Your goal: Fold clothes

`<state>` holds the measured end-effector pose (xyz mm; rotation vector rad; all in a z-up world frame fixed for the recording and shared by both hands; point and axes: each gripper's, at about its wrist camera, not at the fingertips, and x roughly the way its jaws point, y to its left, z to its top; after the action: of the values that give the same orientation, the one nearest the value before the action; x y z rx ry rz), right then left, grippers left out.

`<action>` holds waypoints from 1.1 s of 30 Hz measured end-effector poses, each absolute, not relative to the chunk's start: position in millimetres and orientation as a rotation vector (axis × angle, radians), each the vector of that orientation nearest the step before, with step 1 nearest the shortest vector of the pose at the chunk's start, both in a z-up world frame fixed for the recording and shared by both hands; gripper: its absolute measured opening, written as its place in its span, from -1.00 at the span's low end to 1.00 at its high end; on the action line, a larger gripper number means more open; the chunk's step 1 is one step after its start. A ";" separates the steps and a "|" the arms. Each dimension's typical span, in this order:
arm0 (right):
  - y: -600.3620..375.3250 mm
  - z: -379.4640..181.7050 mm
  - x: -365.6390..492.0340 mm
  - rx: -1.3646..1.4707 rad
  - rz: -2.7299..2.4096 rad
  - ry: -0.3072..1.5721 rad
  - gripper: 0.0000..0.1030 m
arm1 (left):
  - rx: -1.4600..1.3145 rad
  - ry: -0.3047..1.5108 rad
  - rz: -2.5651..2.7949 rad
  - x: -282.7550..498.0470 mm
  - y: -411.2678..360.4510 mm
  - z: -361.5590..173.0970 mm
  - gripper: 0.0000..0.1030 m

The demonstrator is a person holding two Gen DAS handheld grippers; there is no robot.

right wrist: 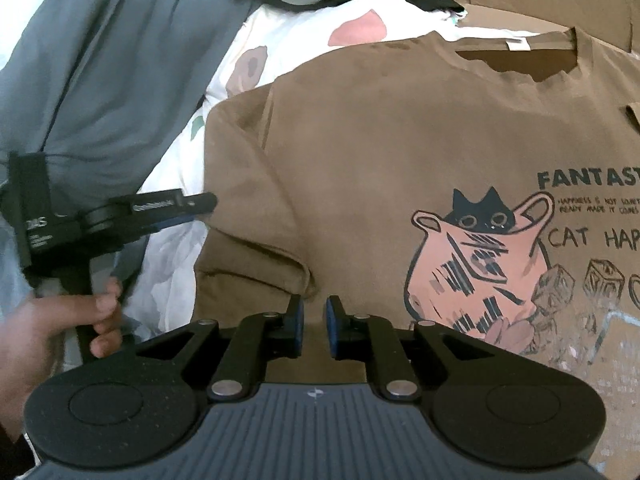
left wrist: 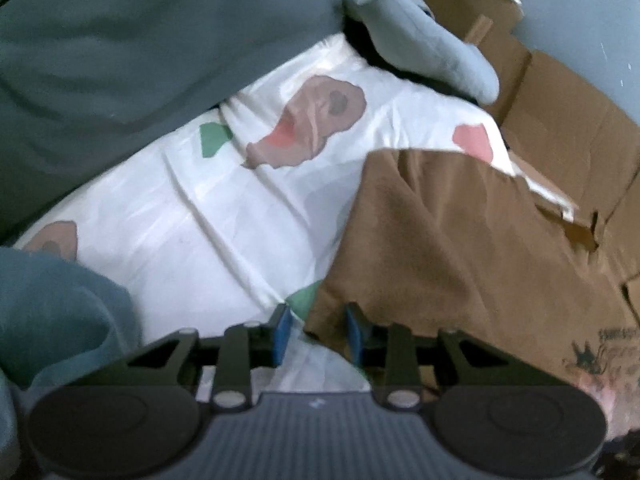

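Your brown T-shirt (right wrist: 400,152) lies spread face up on flattened cardboard (left wrist: 568,120), its collar toward twelve o'clock in the right wrist view and its hem running out of sight under that camera, so its long axis goes twelve to six. Its sleeve (right wrist: 248,200) sticks out toward nine o'clock, over the white printed bedding (left wrist: 208,208), and that sleeve is what I judge the next fold turns on.

Your left gripper (right wrist: 188,210) is the nearer one: in the right wrist view its fingertips sit right at the sleeve's outer edge. In its own view the jaws stand slightly parted, with the sleeve's brown edge and the bedding showing in the gap; whether the pads pinch any cloth you cannot tell from here.

Your right gripper (right wrist: 314,328) hangs over the shirt's lower body, near the sleeve's underarm seam, jaws almost closed with a thin gap and, as far as the view shows, nothing between them.

The shirt is a soft, matte knit, lightly wrinkled at the sleeve. Its chest print (right wrist: 480,264) shows a black cat in a pink pot, with dark lettering at three o'clock.
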<state>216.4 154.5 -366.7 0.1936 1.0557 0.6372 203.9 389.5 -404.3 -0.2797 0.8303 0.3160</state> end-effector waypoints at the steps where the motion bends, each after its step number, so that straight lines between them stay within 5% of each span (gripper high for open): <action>1: 155.1 -366.3 216.7 0.193 0.639 1.054 -0.76 | -0.265 0.835 0.315 204.1 388.3 -402.8 -0.48; 3: 155.8 -365.8 217.2 0.191 0.639 1.048 -0.76 | -0.264 0.842 0.307 203.7 388.5 -398.9 -0.68; 4: 155.8 -365.3 217.5 0.192 0.638 1.044 -0.76 | -0.280 0.843 0.295 203.3 389.9 -395.6 -0.94; 12: 163.4 -357.0 222.4 0.204 0.664 1.000 -0.74 | -0.368 0.805 0.205 204.2 383.9 -353.6 -0.94; 16: 168.9 -349.1 228.0 0.206 0.681 0.963 -0.31 | -0.402 0.782 0.156 210.5 375.2 -335.0 -0.94; 25: 191.0 -327.2 241.1 0.185 0.745 0.884 -0.26 | -0.520 0.771 0.044 223.3 364.1 -322.5 -0.94; 28: 198.3 -325.8 245.6 0.169 0.744 0.872 0.00 | -0.567 0.768 0.020 226.2 363.2 -323.0 -0.94; 33: 210.5 -327.2 257.9 0.132 0.782 0.823 0.03 | -0.621 0.766 -0.027 232.8 362.4 -325.2 -0.94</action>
<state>257.9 210.5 -327.2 0.1322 0.8233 0.7819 232.8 362.4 -325.2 -0.6213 0.7656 -0.0269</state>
